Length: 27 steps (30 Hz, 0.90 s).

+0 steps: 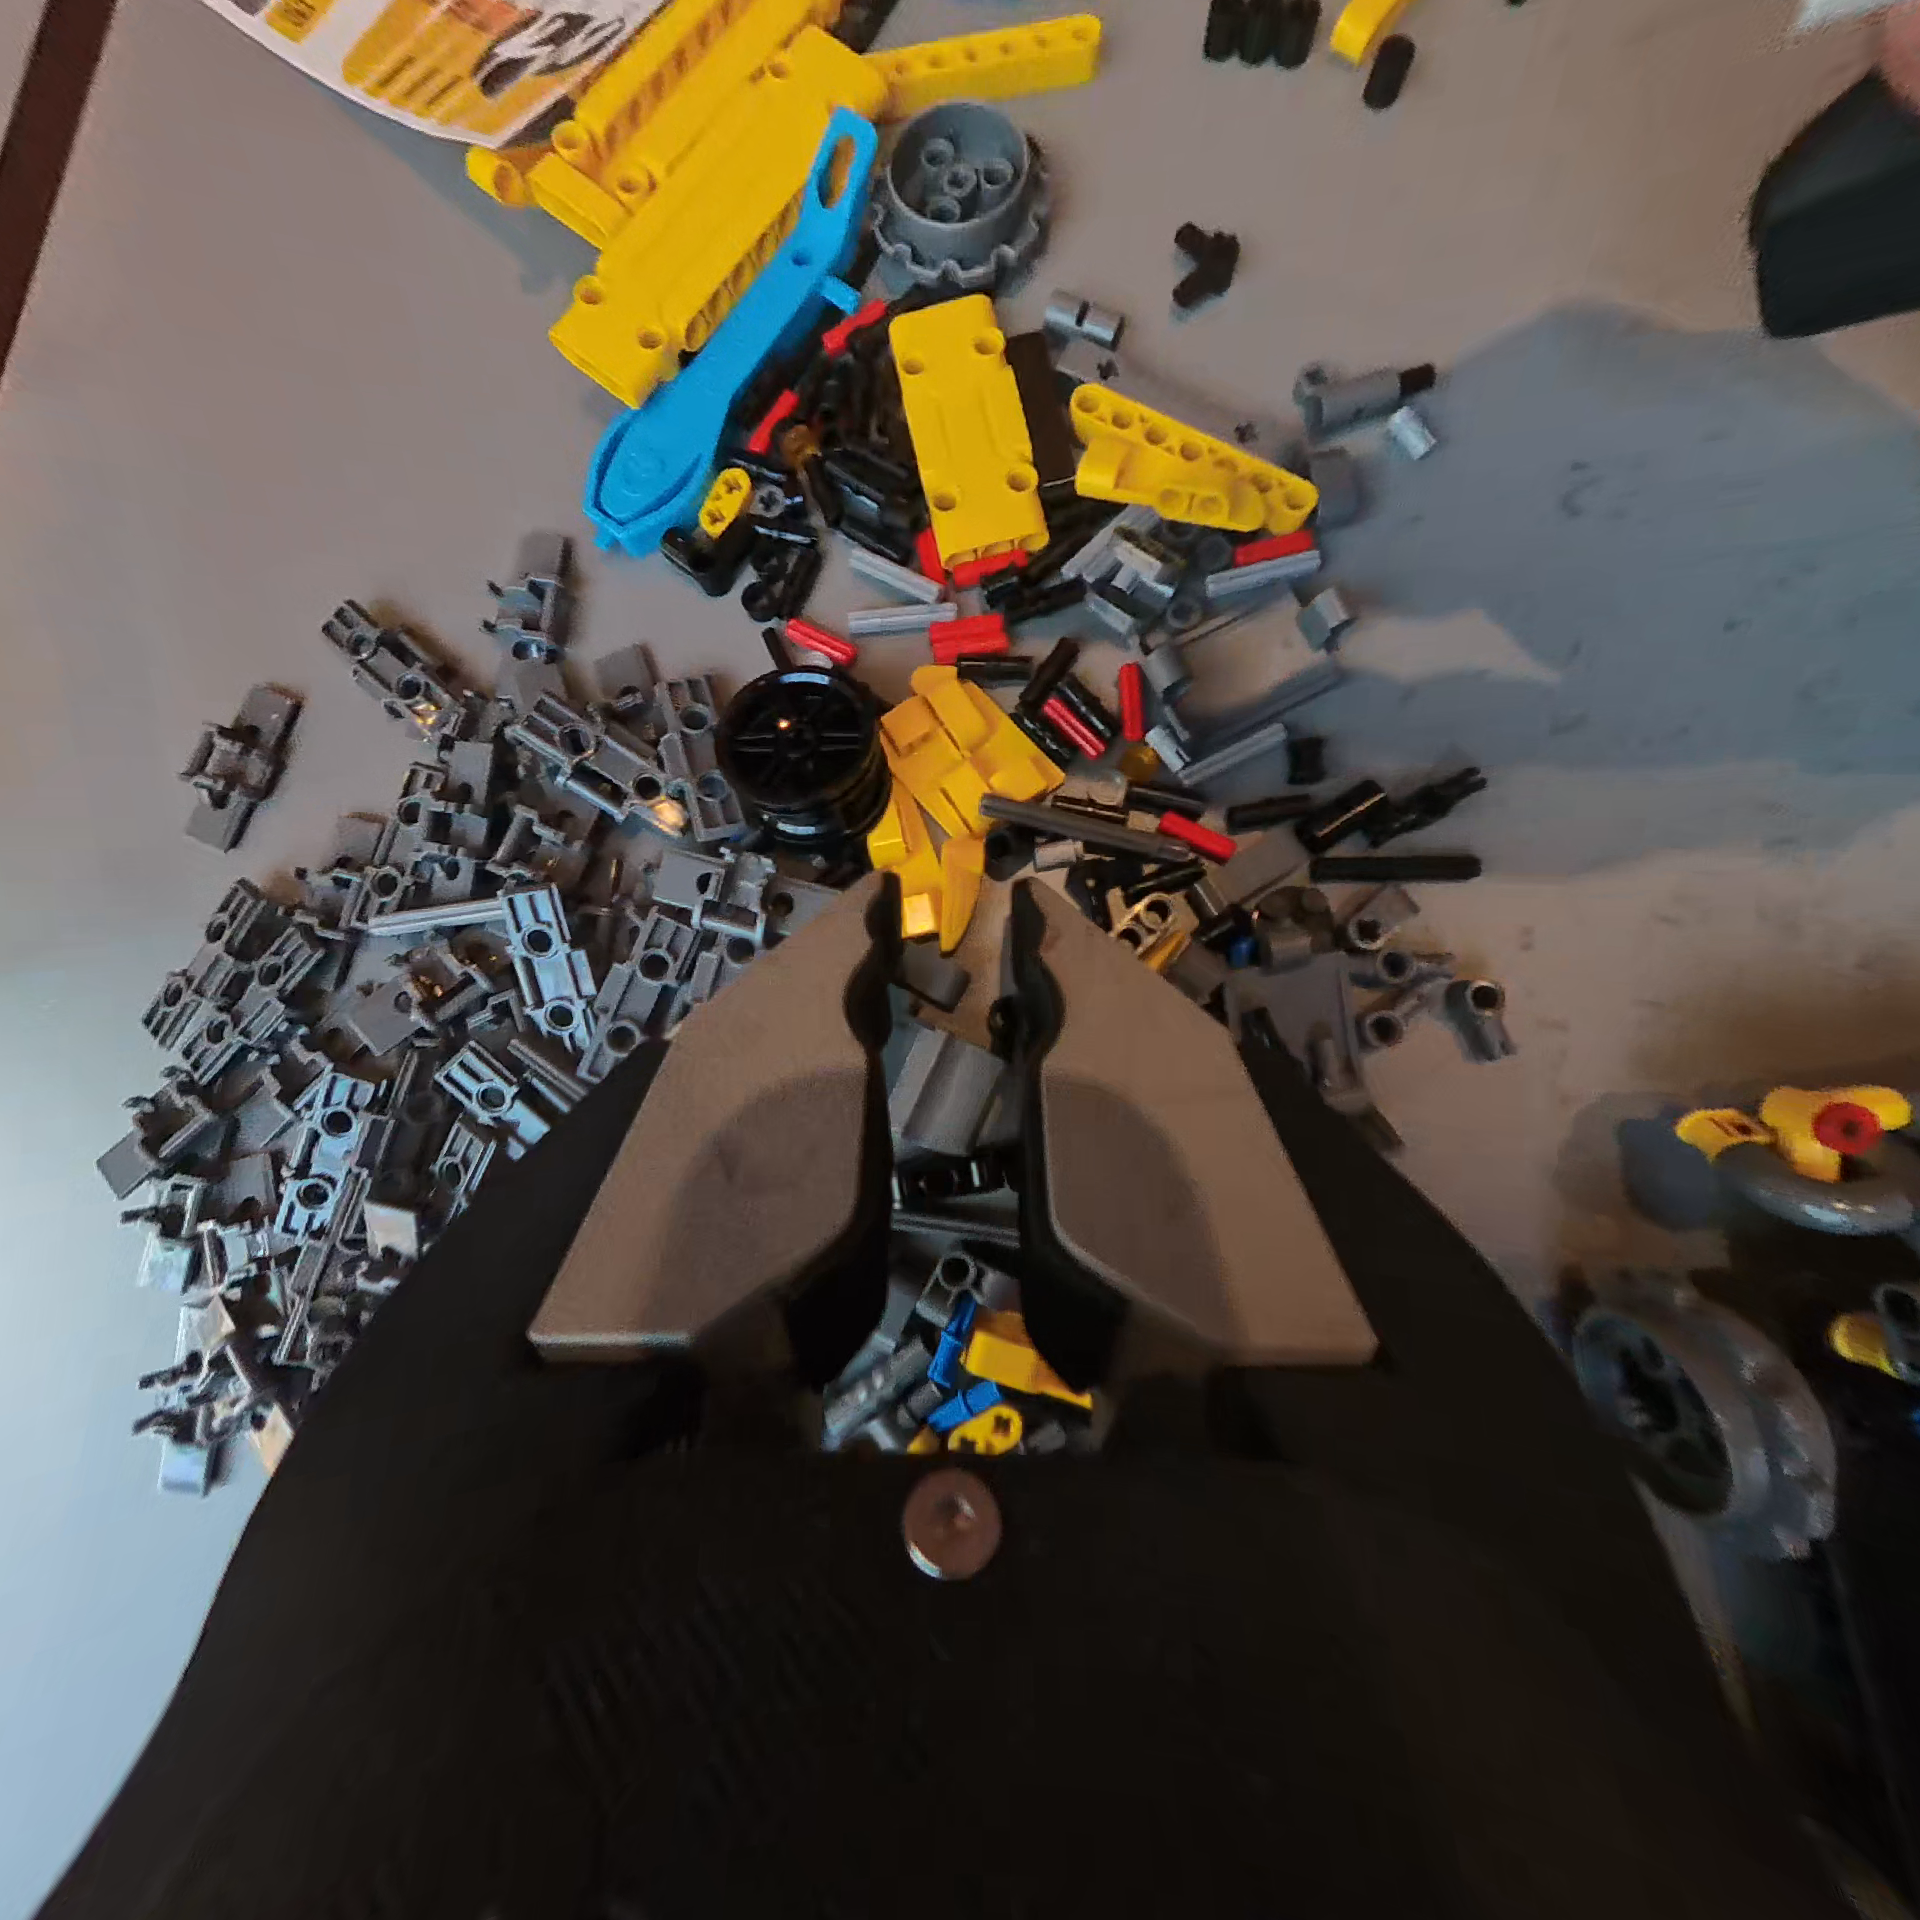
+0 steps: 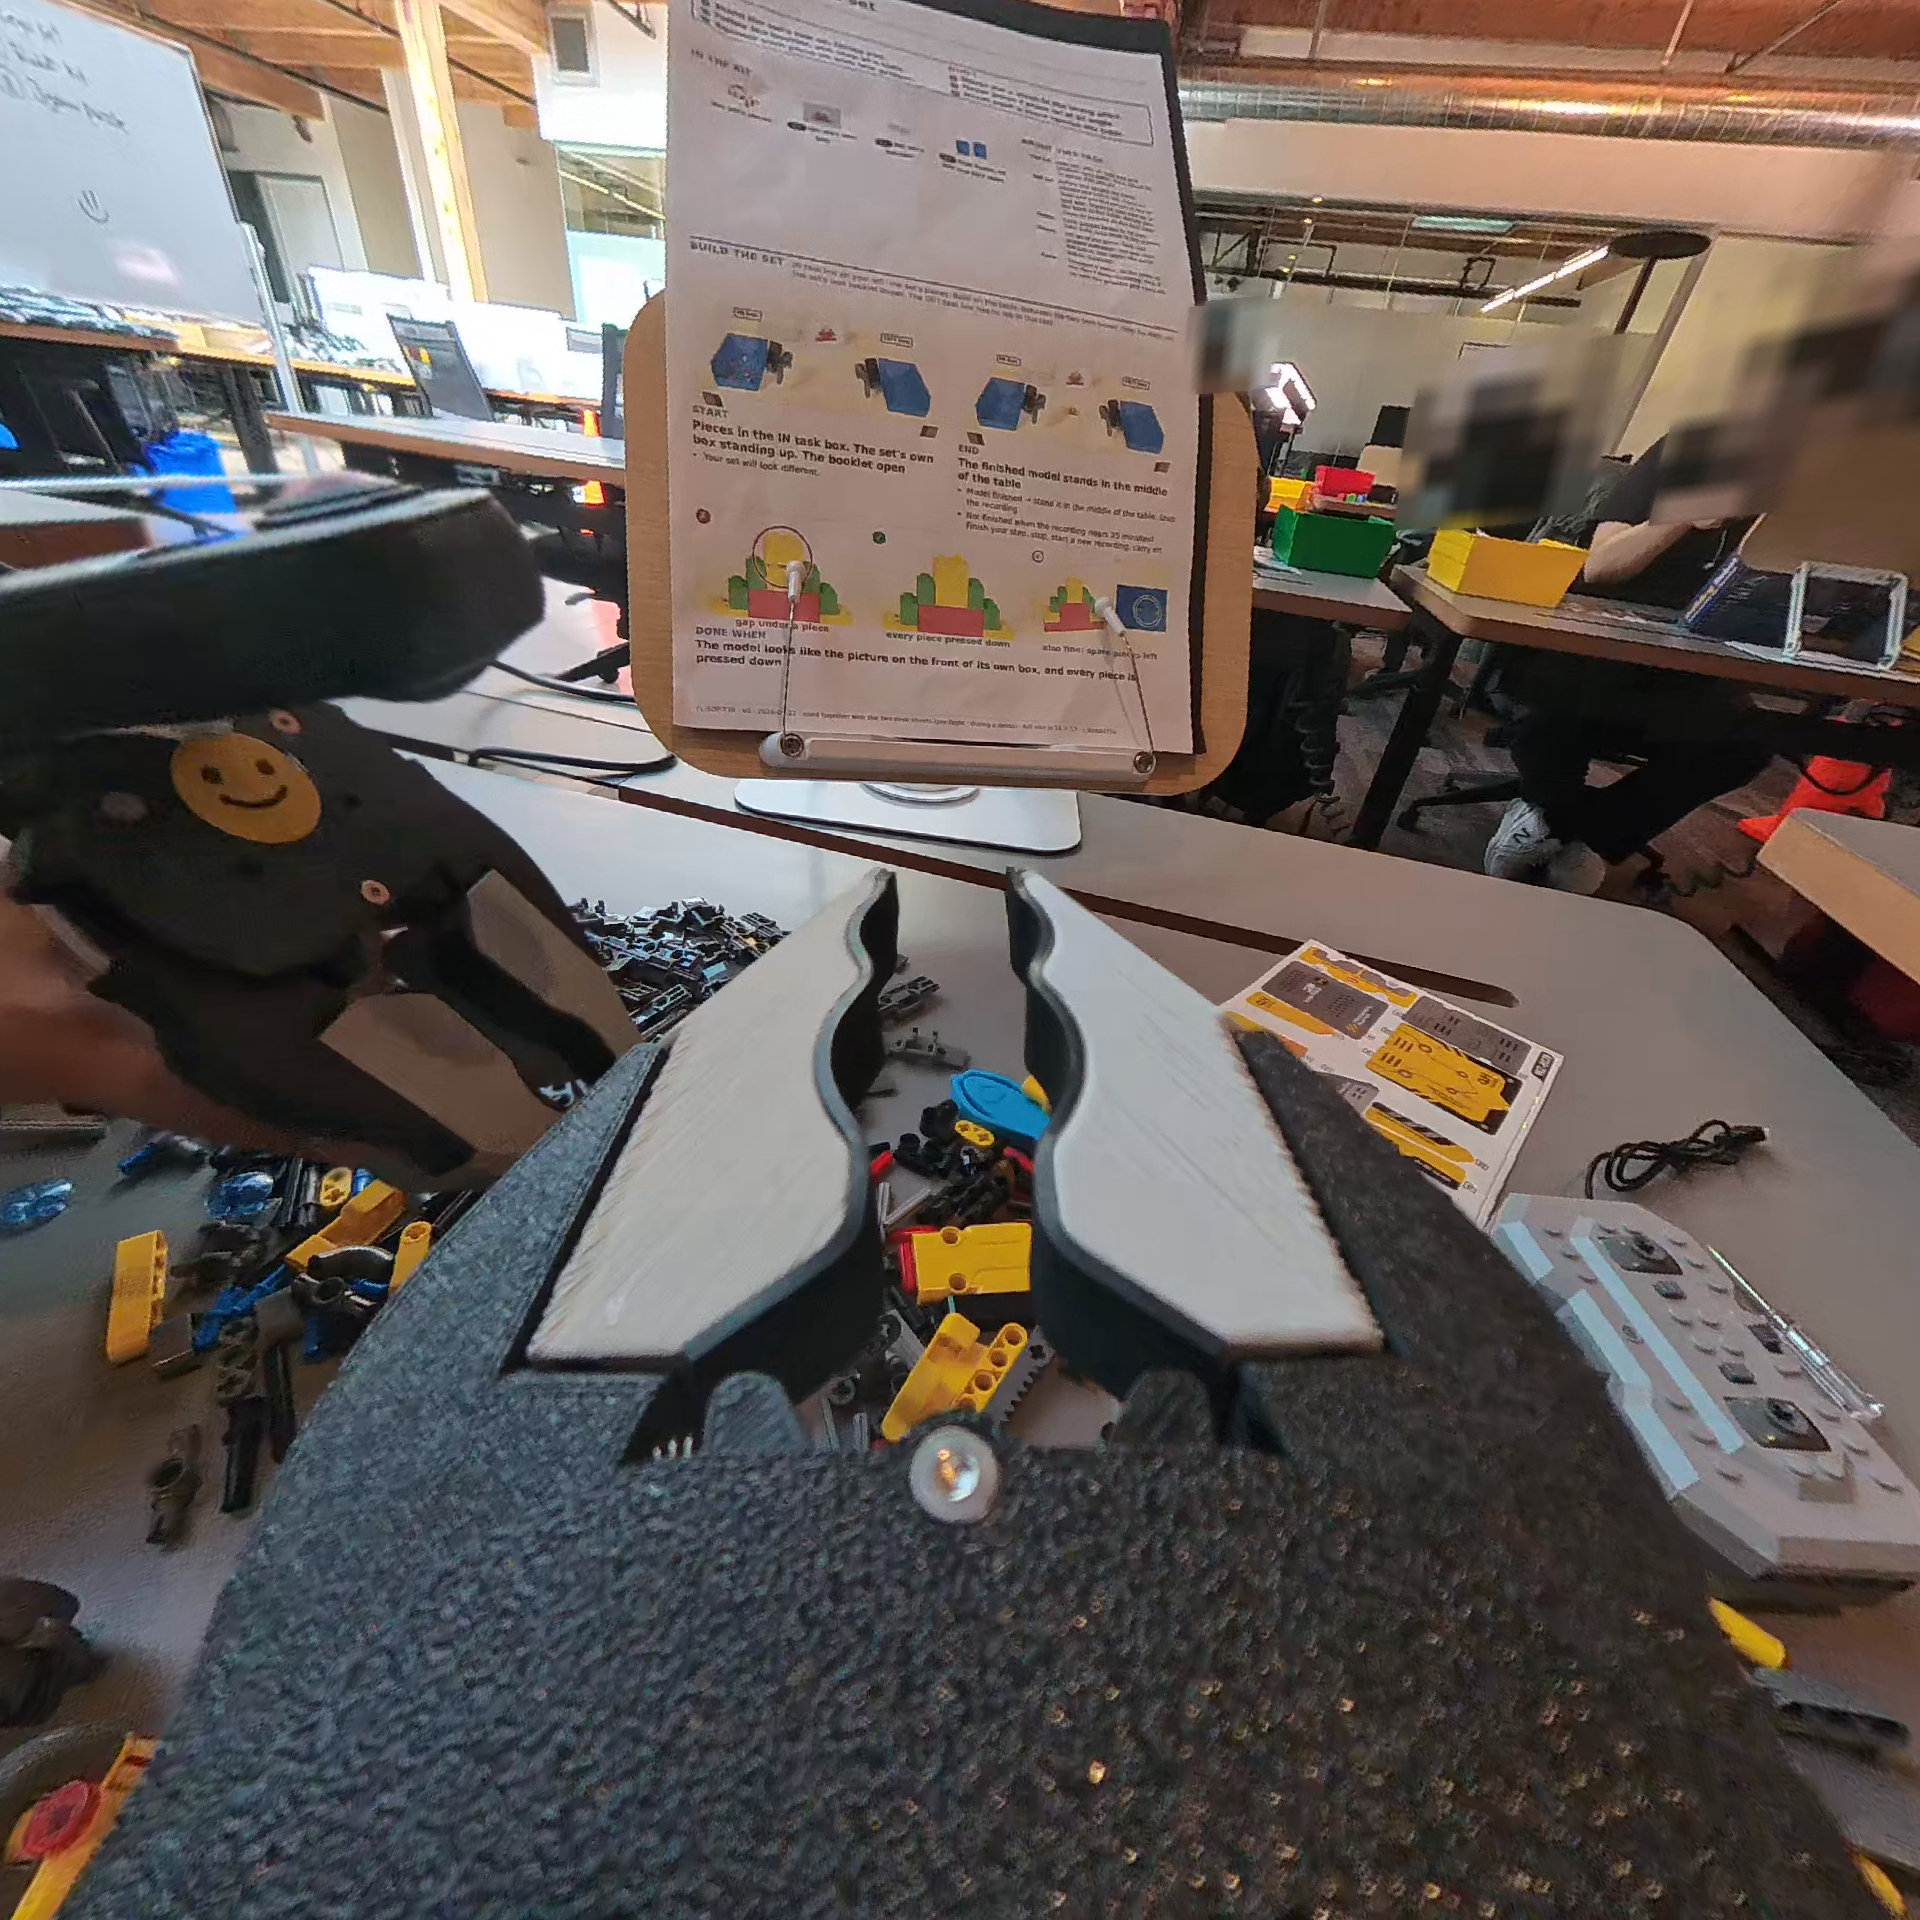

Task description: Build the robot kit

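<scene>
My left gripper [image 1: 951, 894] points down over a pile of loose building pieces on a grey table [image 1: 260, 416]. Its jaws stand slightly apart and hold nothing; small yellow pieces [image 1: 961, 764] and a black wheel [image 1: 800, 764] lie just past its tips. A heap of dark grey connector pieces [image 1: 416, 987] lies to its left. A blue tool [image 1: 727, 353] and yellow panels [image 1: 966, 426] lie farther off. My right gripper [image 2: 951, 894] is open and empty, held above the table over yellow [image 2: 966, 1262] and black pieces. The left gripper [image 2: 260, 852] also shows at the left of the right wrist view.
A printed sheet on a stand [image 2: 925, 416] rises at the table's far side. A sticker sheet [image 2: 1392, 1060], a black cable [image 2: 1673, 1148] and a grey built plate [image 2: 1704, 1371] lie to the right. A partly built grey wheel assembly [image 1: 1704, 1403] sits at the left view's right edge. People sit at other tables [image 2: 1558, 623]. The left gripper's tips are roughly 15 centimetres from the right gripper's.
</scene>
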Each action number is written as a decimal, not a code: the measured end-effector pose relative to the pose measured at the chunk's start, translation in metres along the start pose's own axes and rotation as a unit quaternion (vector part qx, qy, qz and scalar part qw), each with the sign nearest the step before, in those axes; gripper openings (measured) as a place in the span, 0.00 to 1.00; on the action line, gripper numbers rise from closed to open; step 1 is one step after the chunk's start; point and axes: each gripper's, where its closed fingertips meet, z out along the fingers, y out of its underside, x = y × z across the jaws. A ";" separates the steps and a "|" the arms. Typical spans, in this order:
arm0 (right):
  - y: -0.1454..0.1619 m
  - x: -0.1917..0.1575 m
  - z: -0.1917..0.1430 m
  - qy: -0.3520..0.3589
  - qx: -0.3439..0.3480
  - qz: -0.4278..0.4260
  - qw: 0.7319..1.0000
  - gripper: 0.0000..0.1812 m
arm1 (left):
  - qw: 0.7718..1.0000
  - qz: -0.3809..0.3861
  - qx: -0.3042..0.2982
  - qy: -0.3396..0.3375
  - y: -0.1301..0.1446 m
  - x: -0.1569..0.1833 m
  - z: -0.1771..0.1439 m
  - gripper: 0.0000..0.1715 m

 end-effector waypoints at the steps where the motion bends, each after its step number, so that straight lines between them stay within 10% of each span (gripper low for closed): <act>1: -0.001 0.000 0.000 -0.001 0.001 0.001 1.000 0.11 | 1.000 0.007 -0.002 -0.002 0.001 0.001 0.003 0.10; 10: 0.002 -0.007 0.001 -0.020 -0.007 0.006 1.000 0.11 | 0.996 0.075 -0.020 -0.034 0.006 -0.004 0.010 0.03; 17: 0.022 -0.059 0.004 -0.189 -0.069 0.071 0.977 0.09 | 0.935 0.267 0.200 -0.123 -0.050 0.001 -0.056 0.02; 27: 0.024 -0.075 -0.001 -0.268 -0.081 0.159 0.947 0.07 | 0.890 0.339 0.252 -0.175 -0.071 0.016 -0.078 0.02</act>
